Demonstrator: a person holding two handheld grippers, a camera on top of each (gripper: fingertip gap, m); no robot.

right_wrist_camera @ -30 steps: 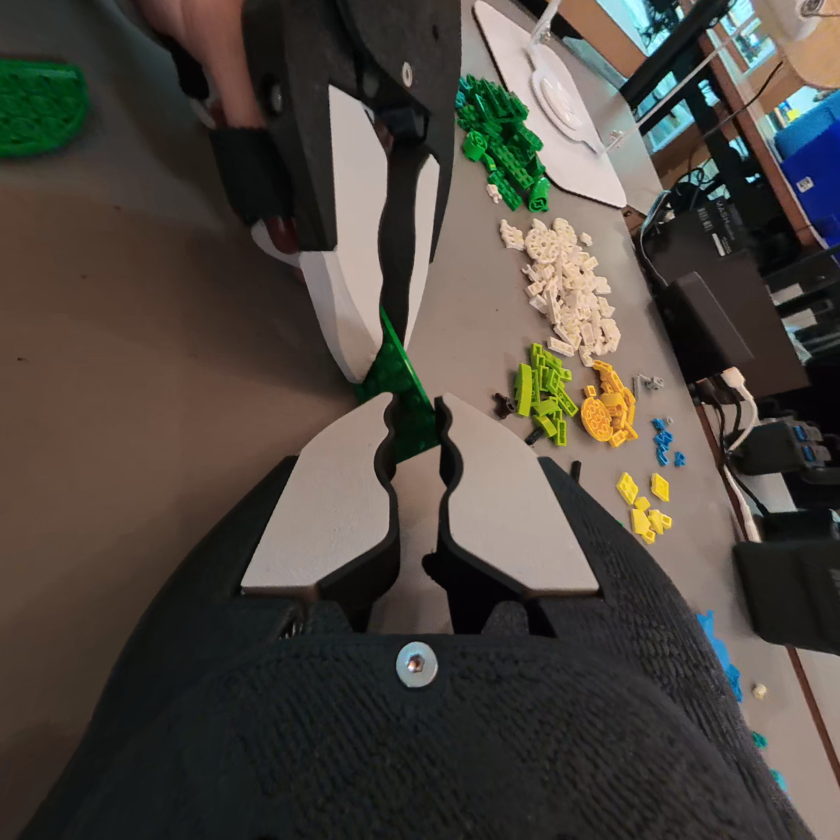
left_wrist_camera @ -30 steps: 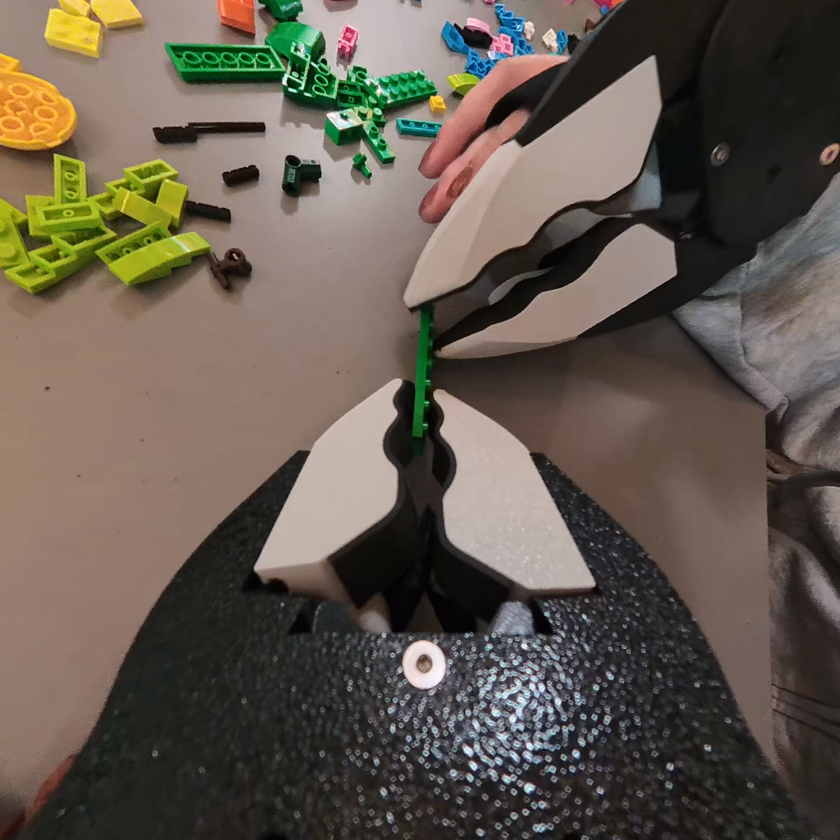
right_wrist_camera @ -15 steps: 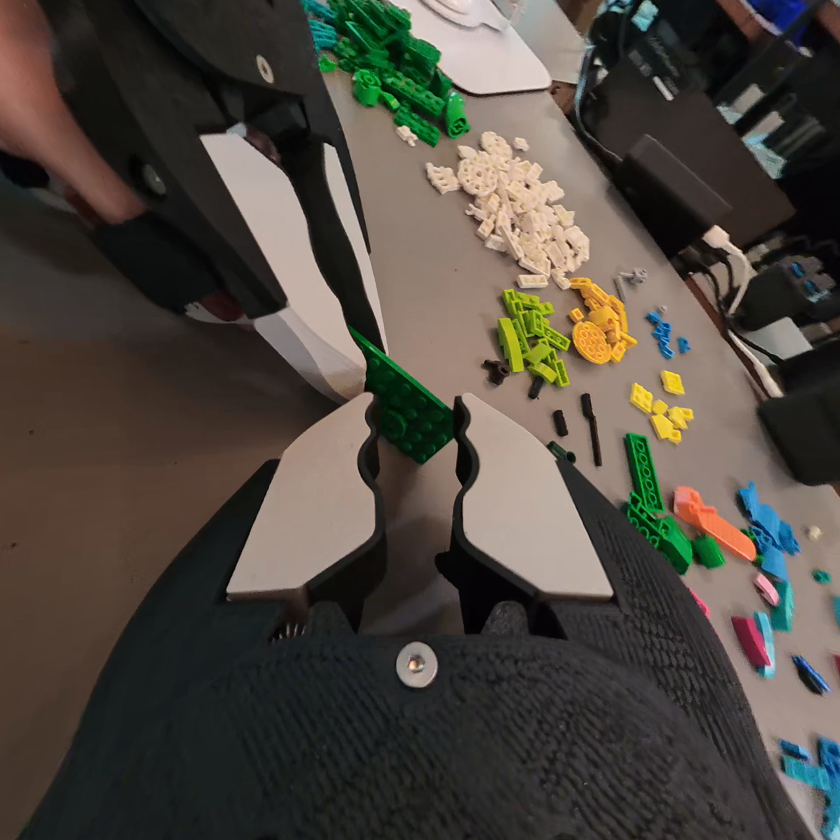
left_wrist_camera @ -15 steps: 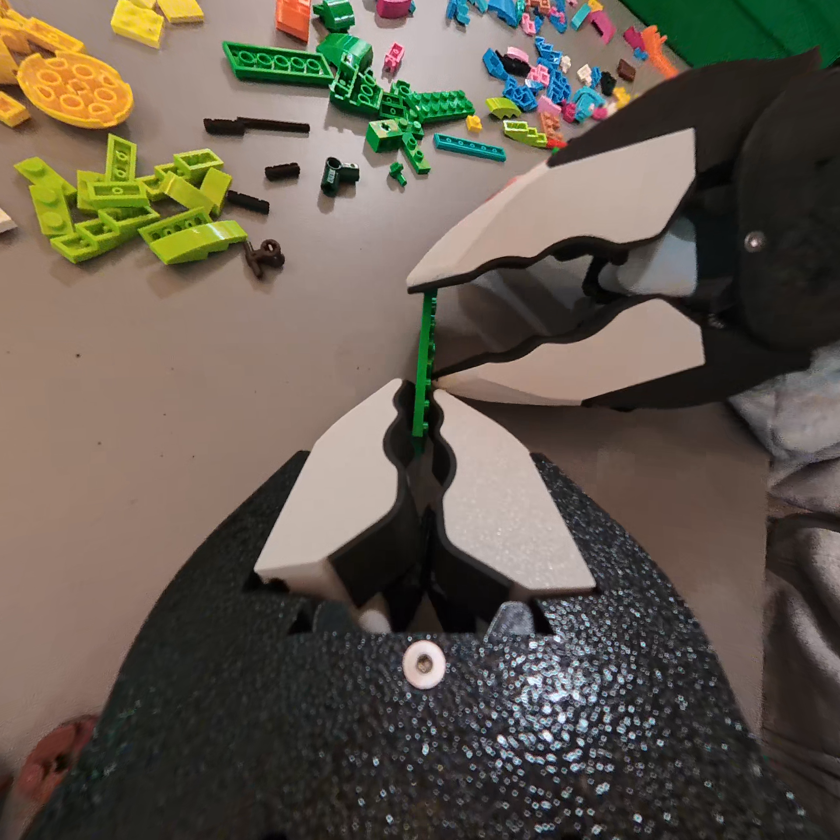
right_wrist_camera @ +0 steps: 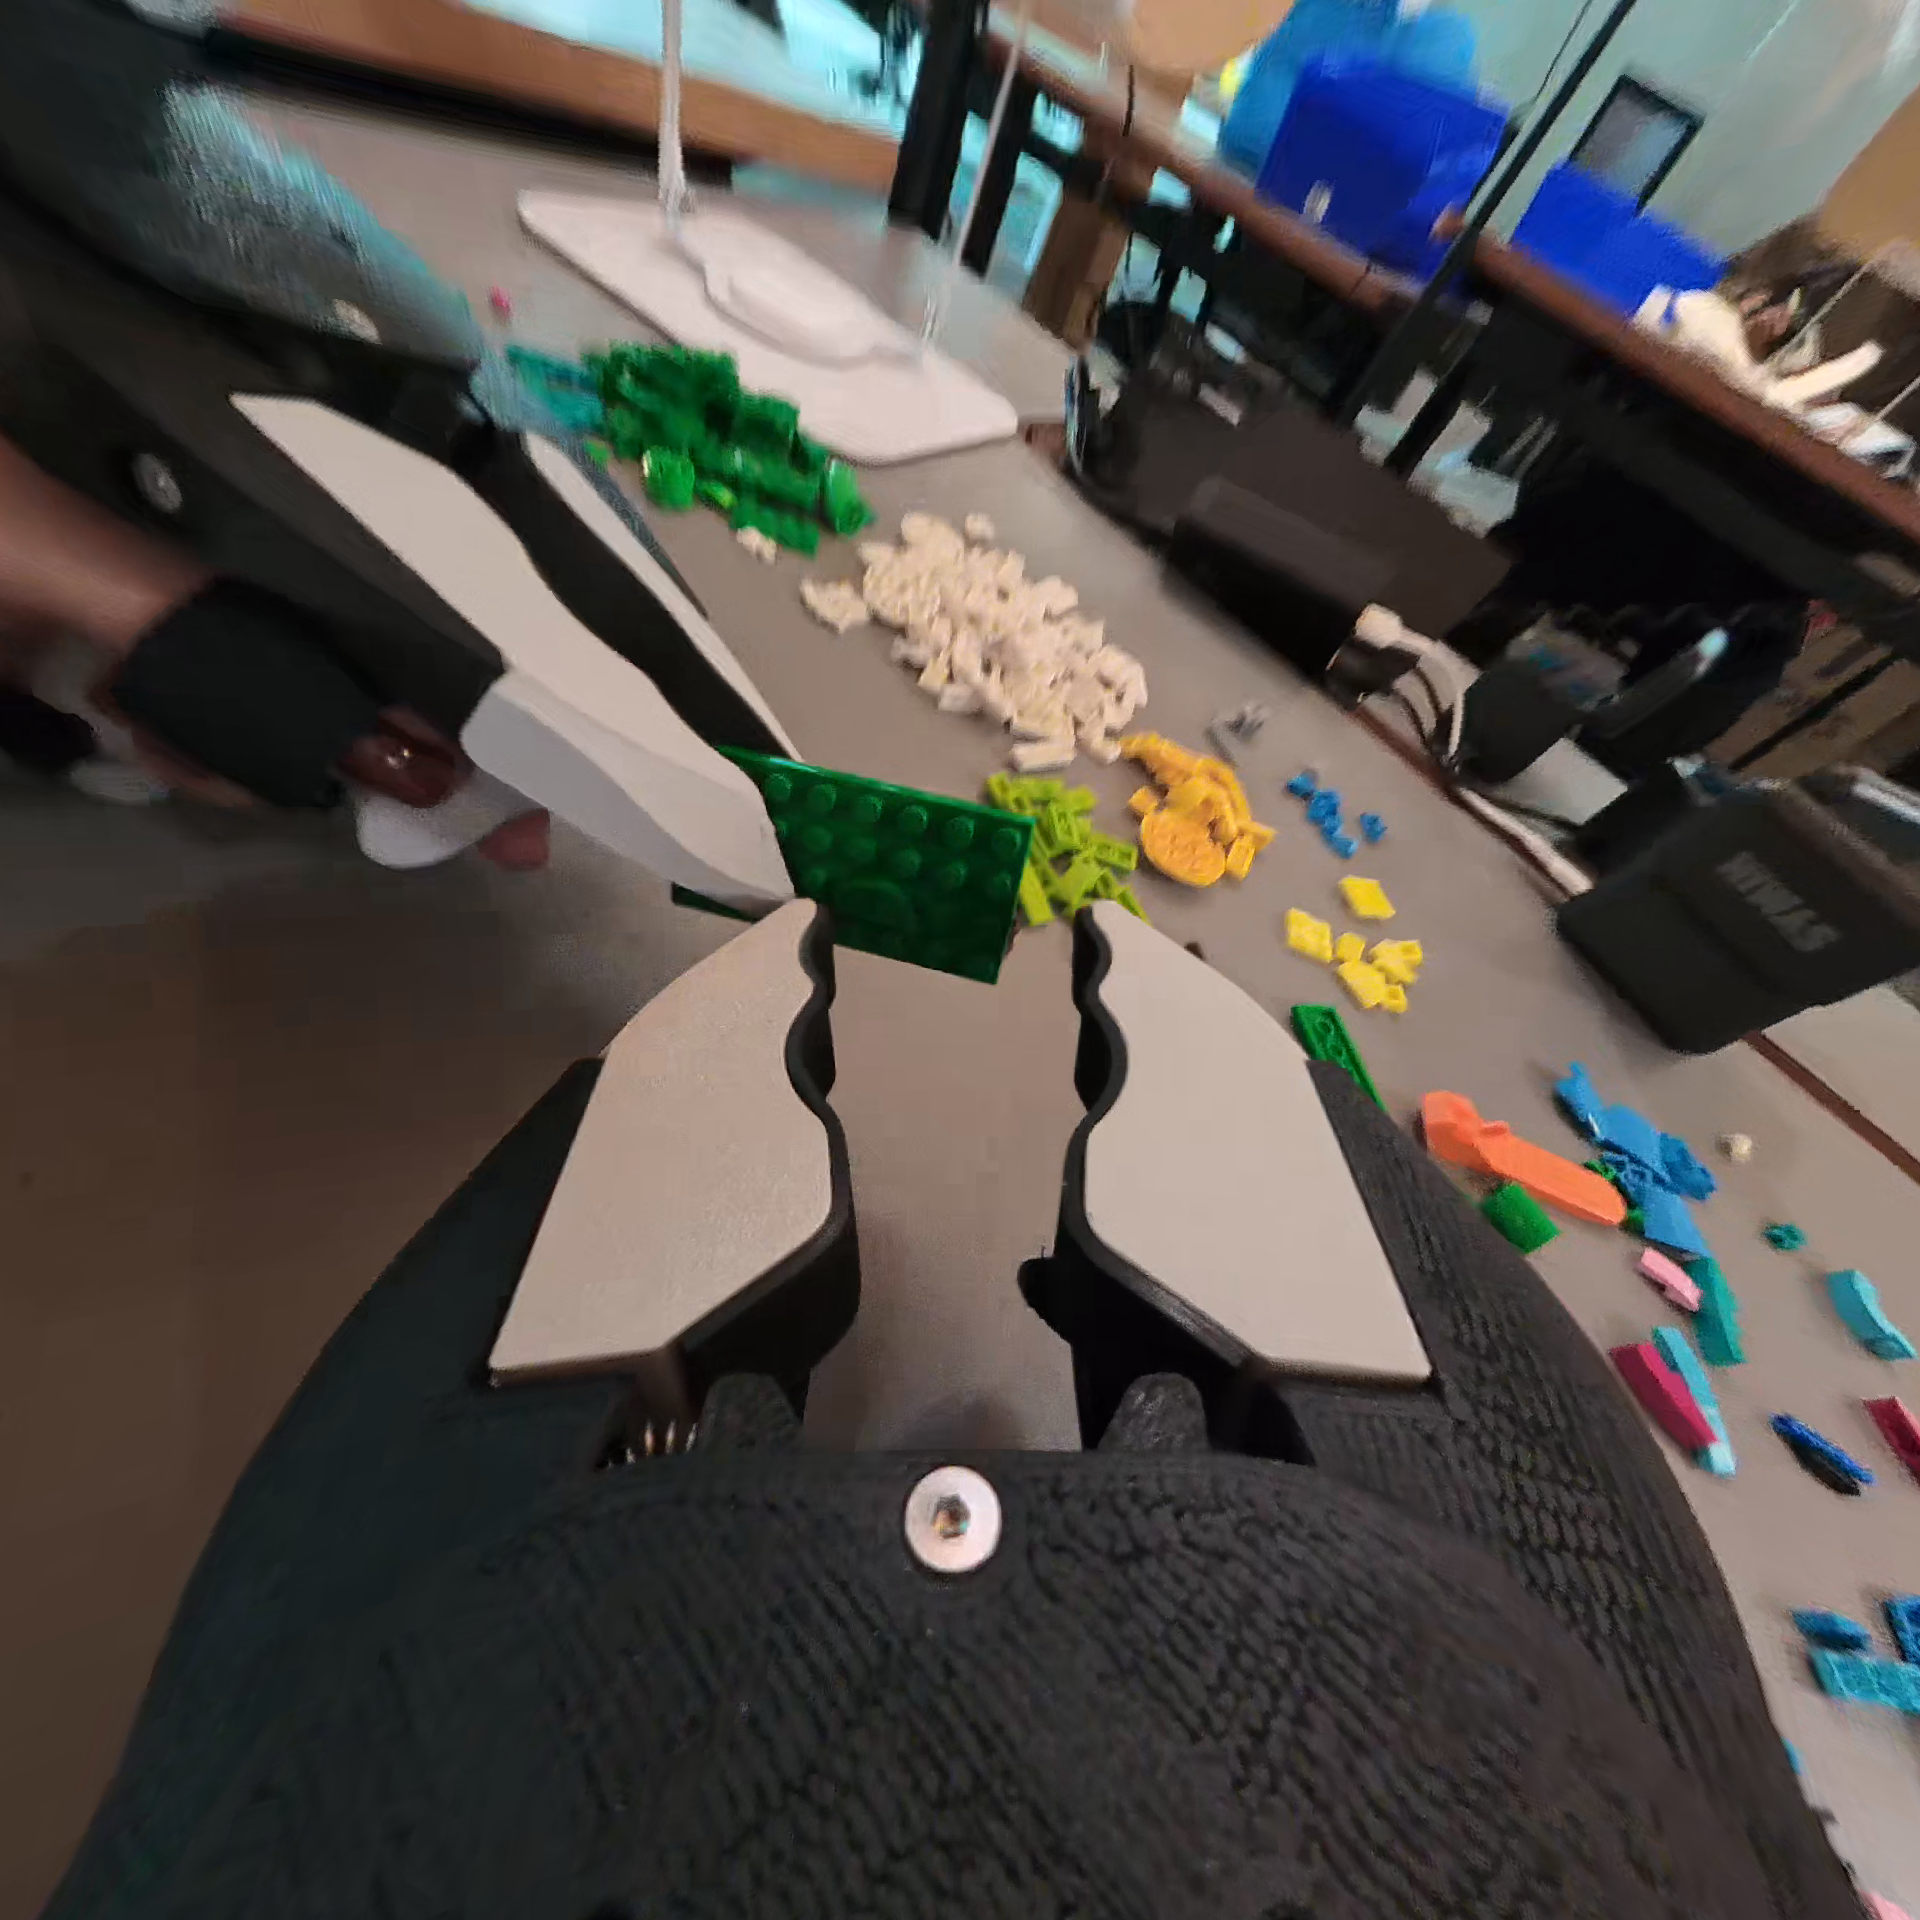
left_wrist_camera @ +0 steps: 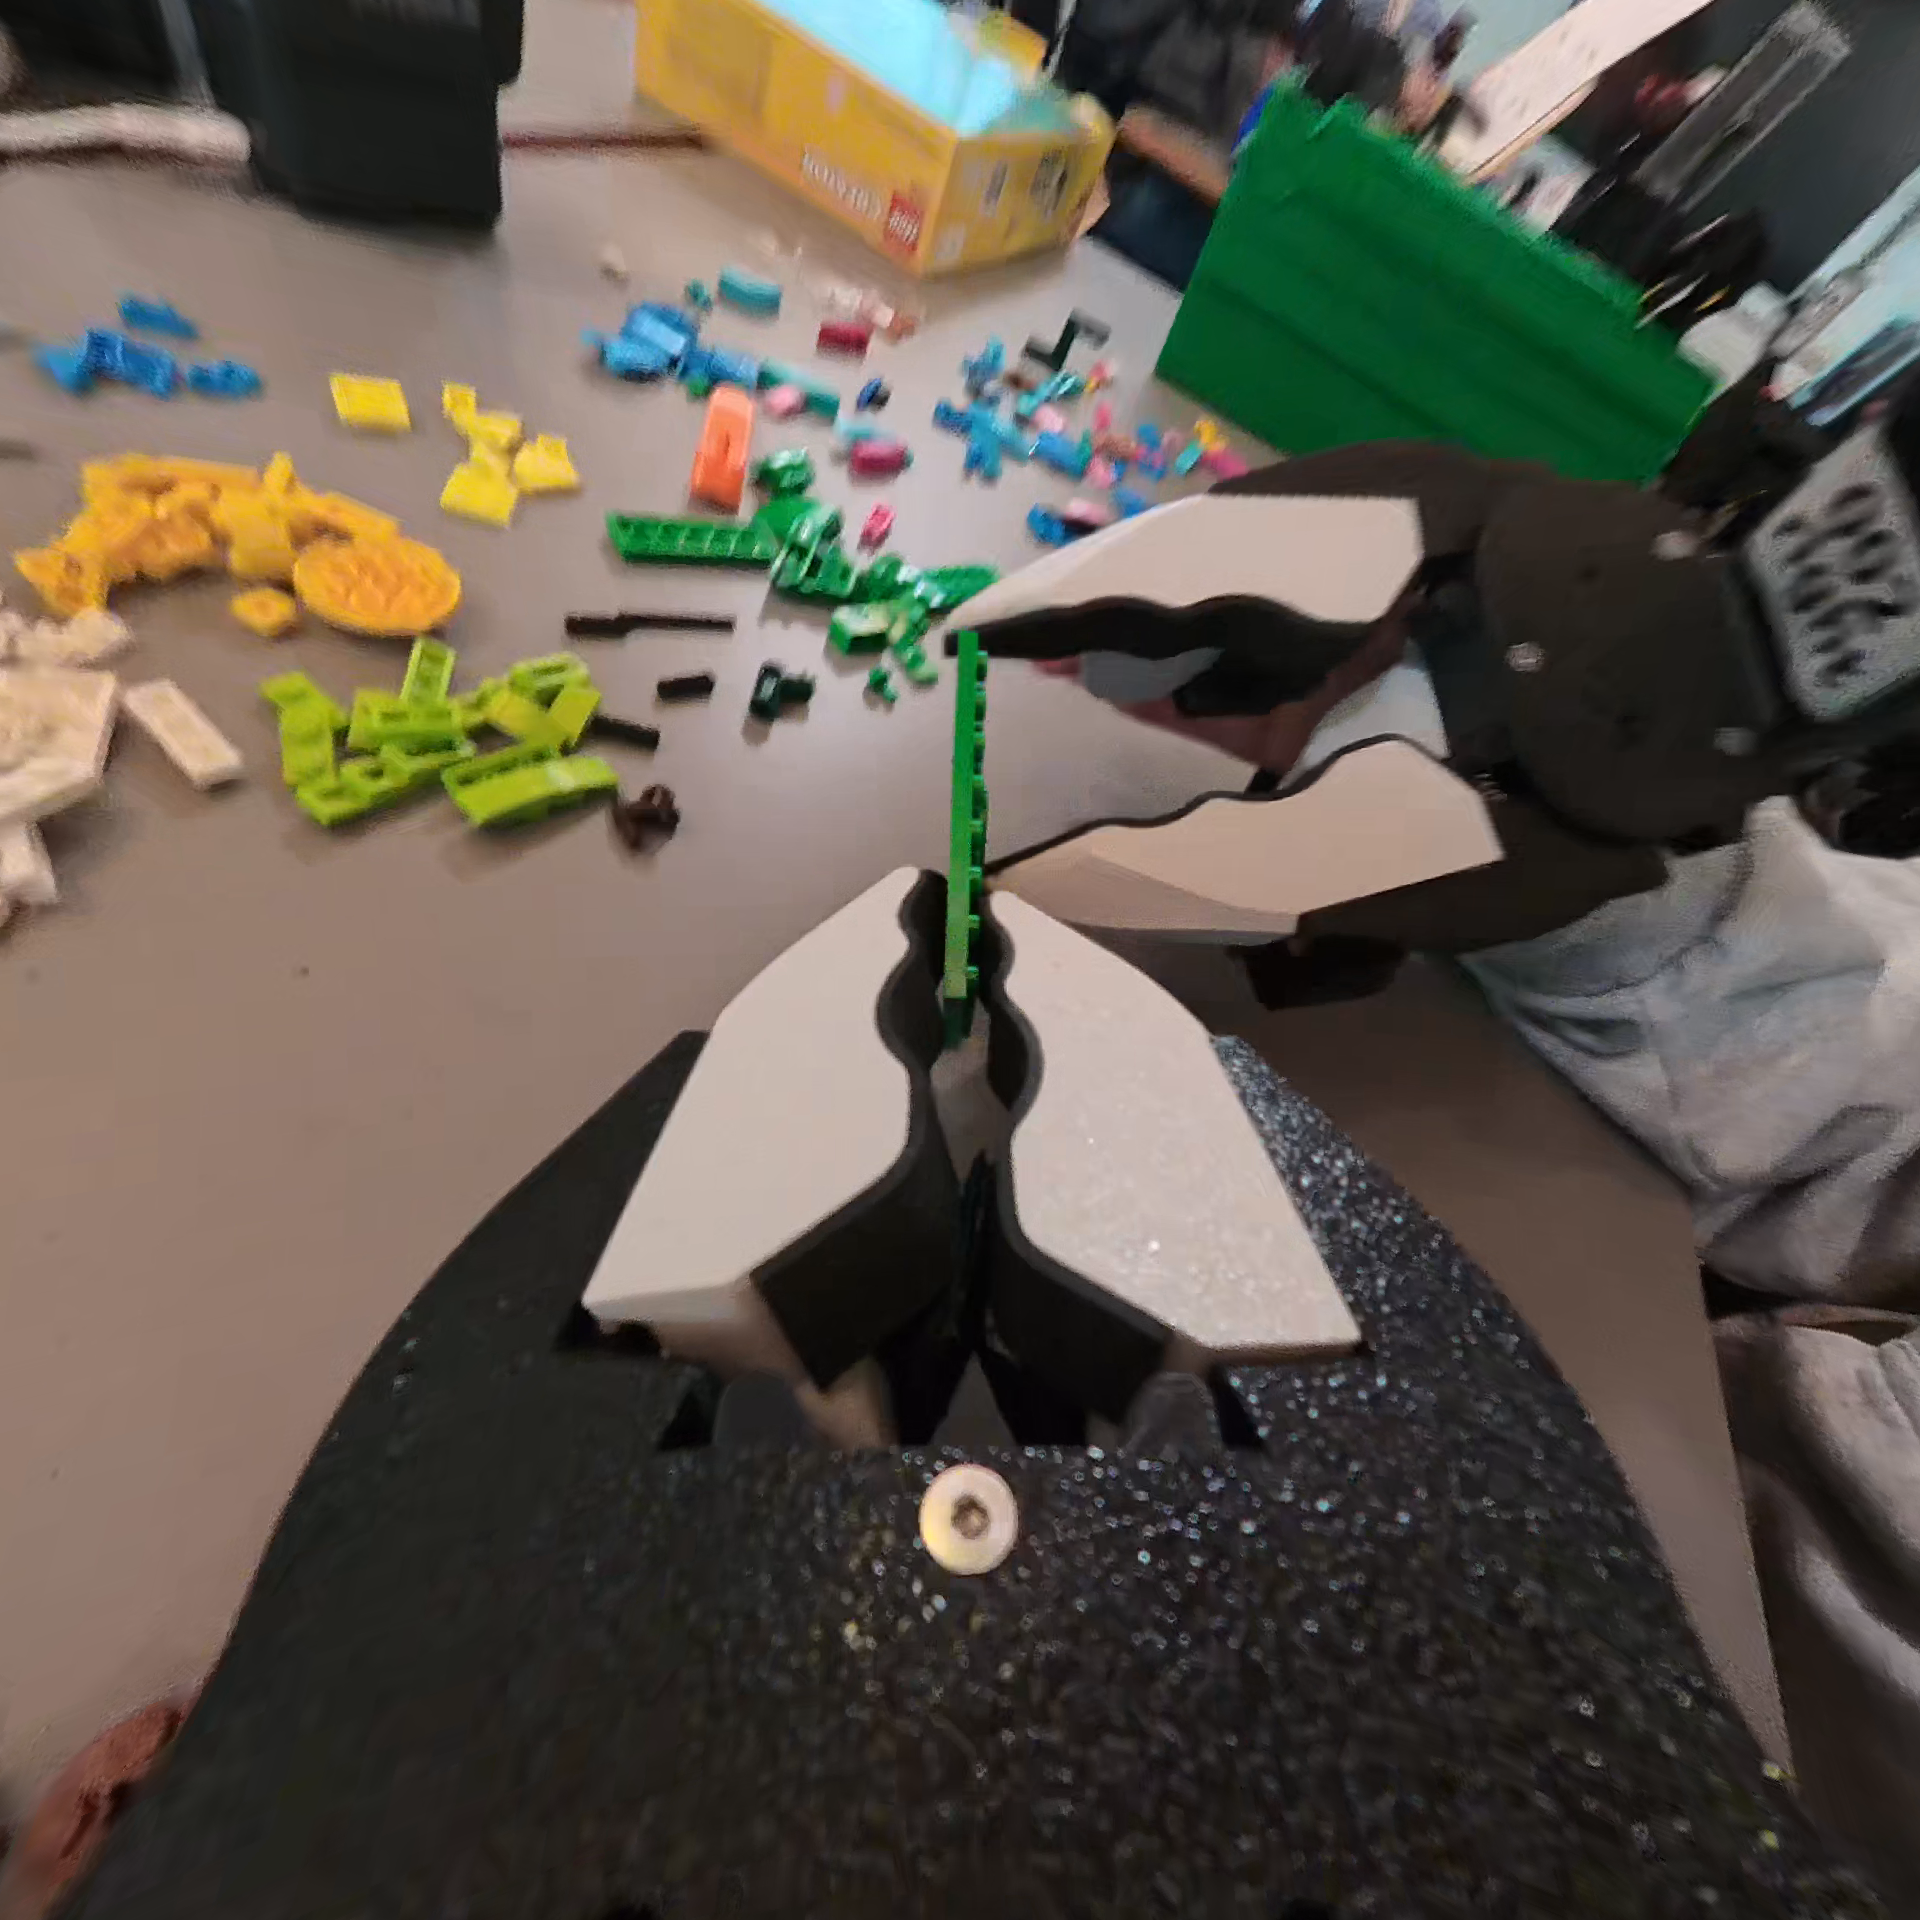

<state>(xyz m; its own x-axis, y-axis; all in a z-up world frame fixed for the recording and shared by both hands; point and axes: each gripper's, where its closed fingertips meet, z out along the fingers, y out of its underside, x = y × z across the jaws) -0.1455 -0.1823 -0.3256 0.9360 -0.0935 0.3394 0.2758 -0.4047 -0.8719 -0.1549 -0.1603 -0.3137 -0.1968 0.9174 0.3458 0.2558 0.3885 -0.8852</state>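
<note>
My left gripper (left_wrist_camera: 956, 899) is shut on a flat green studded plate (left_wrist_camera: 966, 769), gripped at its lower edge, so the plate stands edge-on out of the fingertips above the grey table (left_wrist_camera: 416, 1039). My right gripper (left_wrist_camera: 987, 756) comes in from the right with its jaws wide apart, one fingertip near each end of the plate. In the right wrist view the green plate (right_wrist_camera: 894, 852) sticks out of the left gripper's white fingers (right_wrist_camera: 582, 665). It hangs just ahead of my open right gripper (right_wrist_camera: 948, 920), with a clear gap to the right-hand pad.
Sorted piles of bricks lie on the table: lime green (left_wrist_camera: 436, 727), yellow (left_wrist_camera: 260, 540), dark green (left_wrist_camera: 810, 561), blue and pink (left_wrist_camera: 1039, 426), white (right_wrist_camera: 997, 623). A yellow box (left_wrist_camera: 862, 135) and a large green baseplate (left_wrist_camera: 1403, 291) stand at the back. Black boxes (right_wrist_camera: 1745, 914) line the table edge.
My right gripper's jaws have opened steadily and let go of the green plate, which stays in my shut left gripper. Both grippers have tilted up, and the views show more of the room.
</note>
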